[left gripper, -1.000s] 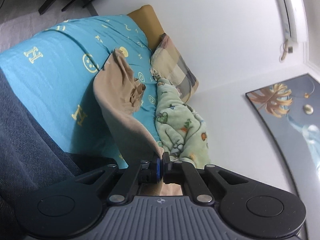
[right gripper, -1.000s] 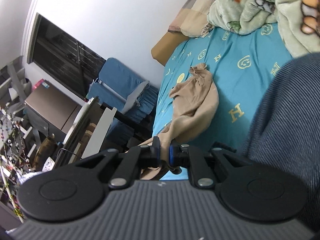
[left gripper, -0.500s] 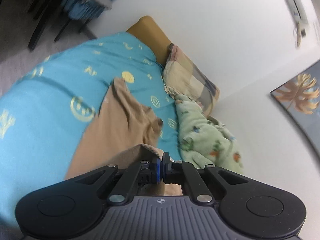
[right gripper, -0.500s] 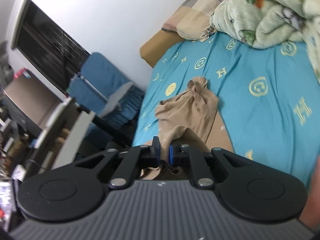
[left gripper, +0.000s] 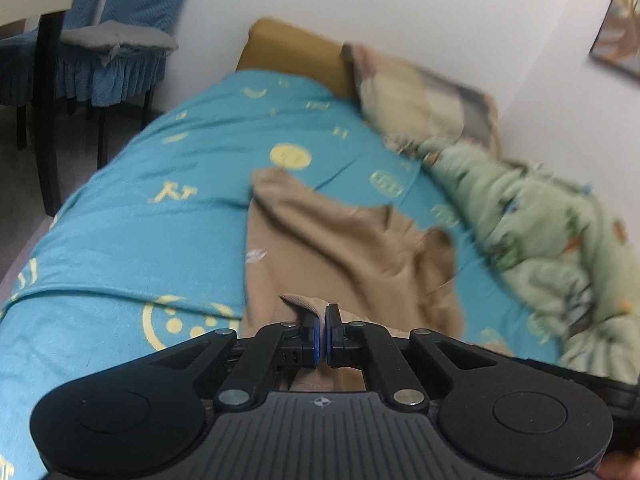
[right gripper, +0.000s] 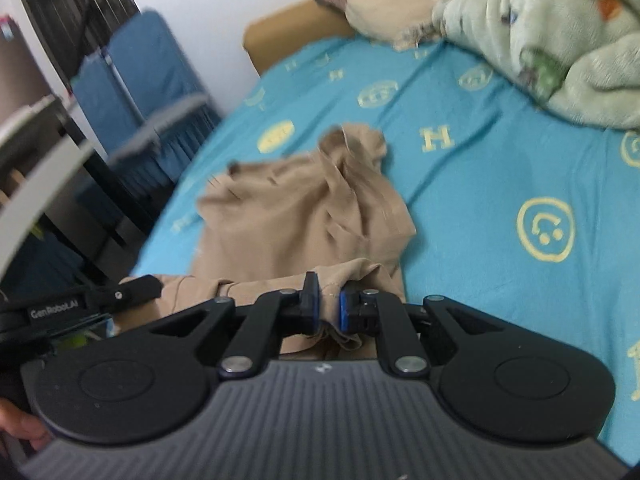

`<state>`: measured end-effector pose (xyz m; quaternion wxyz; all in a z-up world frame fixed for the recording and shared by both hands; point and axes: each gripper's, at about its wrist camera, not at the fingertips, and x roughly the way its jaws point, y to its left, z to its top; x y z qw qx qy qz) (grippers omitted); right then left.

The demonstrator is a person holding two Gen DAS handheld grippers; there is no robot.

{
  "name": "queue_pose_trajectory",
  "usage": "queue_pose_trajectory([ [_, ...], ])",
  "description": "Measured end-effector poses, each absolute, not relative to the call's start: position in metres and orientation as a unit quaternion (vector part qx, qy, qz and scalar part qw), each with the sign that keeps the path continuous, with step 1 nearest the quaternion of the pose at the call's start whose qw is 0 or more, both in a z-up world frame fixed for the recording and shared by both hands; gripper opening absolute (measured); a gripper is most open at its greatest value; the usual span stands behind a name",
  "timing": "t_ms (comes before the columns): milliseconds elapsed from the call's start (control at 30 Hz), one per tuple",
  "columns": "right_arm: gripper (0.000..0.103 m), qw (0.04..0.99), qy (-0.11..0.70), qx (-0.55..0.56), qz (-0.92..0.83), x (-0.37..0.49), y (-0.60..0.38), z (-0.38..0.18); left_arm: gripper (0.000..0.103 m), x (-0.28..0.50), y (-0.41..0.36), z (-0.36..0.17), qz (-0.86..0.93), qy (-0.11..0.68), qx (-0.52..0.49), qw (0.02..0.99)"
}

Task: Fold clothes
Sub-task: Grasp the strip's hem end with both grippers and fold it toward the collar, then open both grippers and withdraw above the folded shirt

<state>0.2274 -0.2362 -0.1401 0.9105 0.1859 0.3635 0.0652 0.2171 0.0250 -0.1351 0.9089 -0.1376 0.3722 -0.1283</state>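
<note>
A tan garment [left gripper: 344,240] lies rumpled on the bed's turquoise sheet [left gripper: 132,232], its far end bunched up. In the left wrist view my left gripper [left gripper: 322,334] is shut on the garment's near hem, a ribbed edge sticking out above the pads. My right gripper [right gripper: 328,307] is shut on a bunched fold of the same tan garment [right gripper: 296,212] at its near edge. The left gripper's tool [right gripper: 92,300] shows at the left of the right wrist view, beside the cloth. Both views are blurred.
A green patterned blanket [left gripper: 536,232] is heaped along the wall side of the bed, with a checked pillow [left gripper: 420,92] and a mustard headboard [left gripper: 296,52] beyond. Blue-covered chairs [left gripper: 108,40] and dark table legs stand off the bed's left edge.
Both grippers have swung forward and down over the bed with the garment's hem in them. The views have rolled level, and the cloth now lies spread on the sheet.
</note>
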Motion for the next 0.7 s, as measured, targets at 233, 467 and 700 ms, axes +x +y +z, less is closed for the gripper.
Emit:
queue_pose_trajectory([
  [233,0.014,0.907,0.383,0.163,0.054,0.248,-0.226,-0.163,0.008,0.231,0.026,-0.159,-0.127,0.392,-0.116,0.904],
  [467,0.091,0.922,0.351,0.152,0.058,0.227,-0.220,-0.135,0.066,0.206,0.022,-0.127,-0.118,0.364,-0.071,0.921],
  [700,0.090,0.942,0.301,0.144,0.038,0.184,-0.227,-0.097,0.083,0.158,0.026,-0.086,-0.124,0.320,-0.066,0.937],
])
